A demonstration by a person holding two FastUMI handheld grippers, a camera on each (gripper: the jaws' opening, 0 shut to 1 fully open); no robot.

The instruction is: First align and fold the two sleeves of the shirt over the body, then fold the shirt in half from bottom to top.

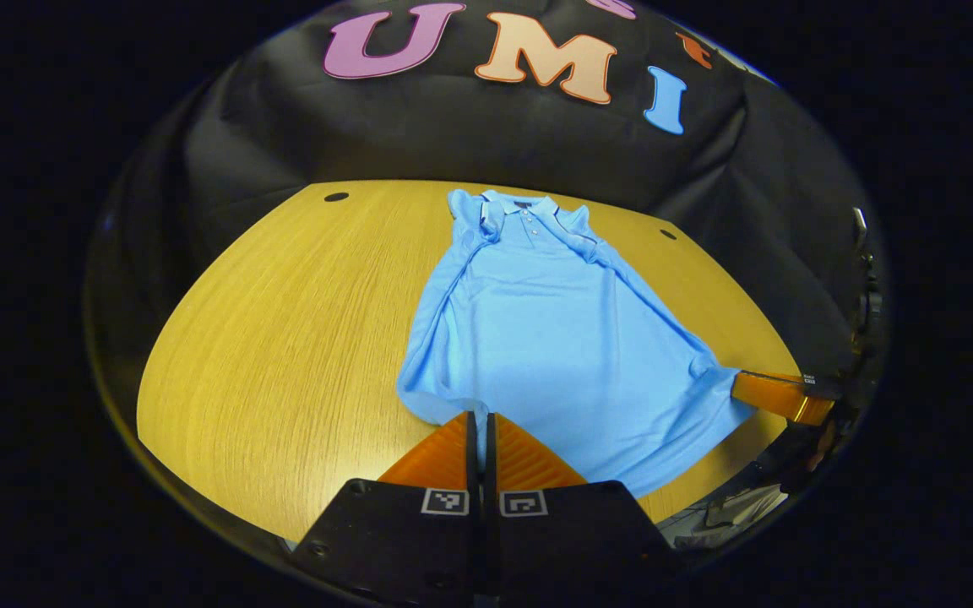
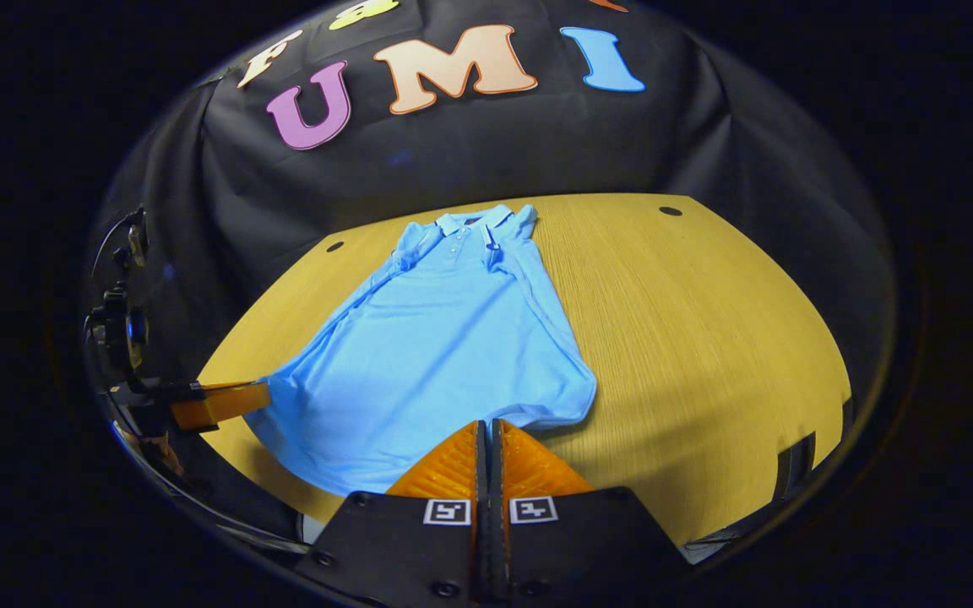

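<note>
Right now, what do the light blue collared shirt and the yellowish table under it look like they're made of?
The light blue collared shirt looks like soft matte knit, perhaps cotton piqué: it drapes and wrinkles at the hem, with a faint textured weave. The yellowish table looks like wood or wood-grain laminate: fine parallel grain lines and a smooth, slightly glossy surface; which one, I cannot tell.

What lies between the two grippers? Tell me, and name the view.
The shirt's bottom hem runs from the left gripper to the right gripper, as the left gripper view shows.
</note>
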